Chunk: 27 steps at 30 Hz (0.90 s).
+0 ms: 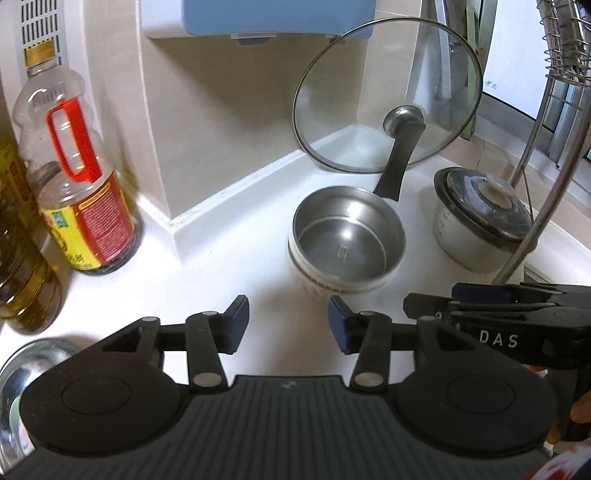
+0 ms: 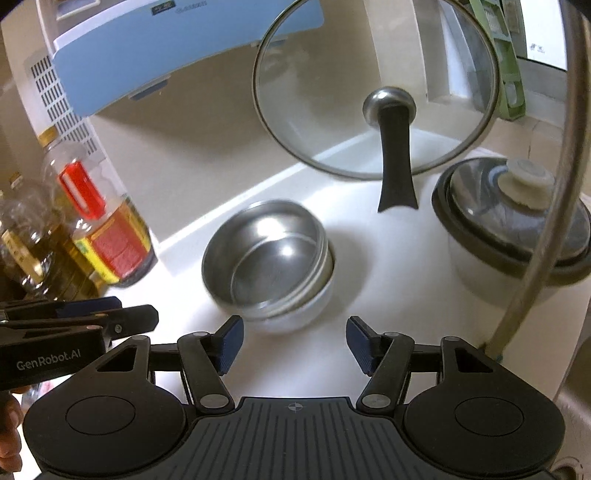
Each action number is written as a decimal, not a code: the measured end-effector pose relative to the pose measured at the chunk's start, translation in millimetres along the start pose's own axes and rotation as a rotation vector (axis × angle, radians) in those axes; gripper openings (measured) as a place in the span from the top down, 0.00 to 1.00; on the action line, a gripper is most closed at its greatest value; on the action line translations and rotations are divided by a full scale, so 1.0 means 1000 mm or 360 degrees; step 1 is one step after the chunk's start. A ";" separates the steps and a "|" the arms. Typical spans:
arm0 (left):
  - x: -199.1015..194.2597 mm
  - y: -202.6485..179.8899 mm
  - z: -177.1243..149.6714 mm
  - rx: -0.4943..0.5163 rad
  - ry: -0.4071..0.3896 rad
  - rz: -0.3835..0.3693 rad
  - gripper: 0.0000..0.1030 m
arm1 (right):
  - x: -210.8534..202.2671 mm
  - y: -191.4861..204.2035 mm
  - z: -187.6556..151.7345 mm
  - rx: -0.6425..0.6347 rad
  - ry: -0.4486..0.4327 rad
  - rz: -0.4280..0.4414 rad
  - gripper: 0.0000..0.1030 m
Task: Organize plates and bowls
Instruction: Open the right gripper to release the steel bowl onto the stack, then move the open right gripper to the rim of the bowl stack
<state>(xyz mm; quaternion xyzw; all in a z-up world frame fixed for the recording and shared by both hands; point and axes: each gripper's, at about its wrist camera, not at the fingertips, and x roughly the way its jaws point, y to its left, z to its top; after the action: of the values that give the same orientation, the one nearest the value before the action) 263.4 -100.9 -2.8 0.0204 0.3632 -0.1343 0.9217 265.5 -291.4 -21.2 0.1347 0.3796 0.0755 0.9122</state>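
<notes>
My left hand-held gripper (image 1: pixel 288 325): jaws apart at a moderate gap, nothing btwn the blue pads, only bare white tabletop (image 1: pixel 221 266) under them. My right hand-held gripper (image 2: pixel 294 341): jaws apart a bit wider, also empty. The two sit side by side, close; each shows at the edge of the other's cam.

Just ahead of both: stack of bowls on the tabletop, clear of the pads. Shiny steel round bowl (image 1: pixel 347 236) nested on top, white ceramic bowl (image 1: pixel 317 284) under it; right cam shows a second steel rim in the stack, exact count can't tell.

Behind the stack: round glass lid w/ steel rim (image 1: pixel 388 96) propped tilted in the corner against the beige wall, black handle (image 1: pixel 397 158) running down from its steel knob toward the bowls. Whether the handle touches the stack, can't tell.

Right of the stack: white pot w/ dark glass lid and pale knob (image 1: pixel 480 221), apart from the bowls. Bent metal rod of a wire rack (image 1: pixel 532 229) crosses in front of it.

Left side: clear oil bottle w/ red handle and red/yellow label (image 1: pixel 81 177), upright by the wall, another yellow-oil bottle (image 1: pixel 26 277) beside it. Steel bowl rim (image 1: pixel 22 369) at lower left edge. Blue-and-white appliance (image 1: pixel 258 18) mounted on the wall above.
</notes>
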 end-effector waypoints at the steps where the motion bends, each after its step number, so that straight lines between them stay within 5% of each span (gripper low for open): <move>1: -0.003 0.000 -0.003 -0.0002 0.0000 0.0006 0.49 | -0.002 0.001 -0.004 -0.0010 0.0010 0.0004 0.40; 7: -0.017 -0.002 -0.024 -0.0025 0.0035 0.0038 0.43 | -0.013 0.008 -0.026 -0.0046 0.0081 0.0041 0.40; 27: -0.039 0.005 -0.077 -0.0126 0.0168 0.0113 0.42 | -0.019 0.020 -0.070 -0.0118 0.0272 0.0078 0.40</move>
<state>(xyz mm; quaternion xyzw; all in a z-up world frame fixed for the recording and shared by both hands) 186.7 -76.7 -33.6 0.0040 0.4154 -0.0859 0.9056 201.7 -263.2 -50.0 0.1031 0.4495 0.1230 0.8787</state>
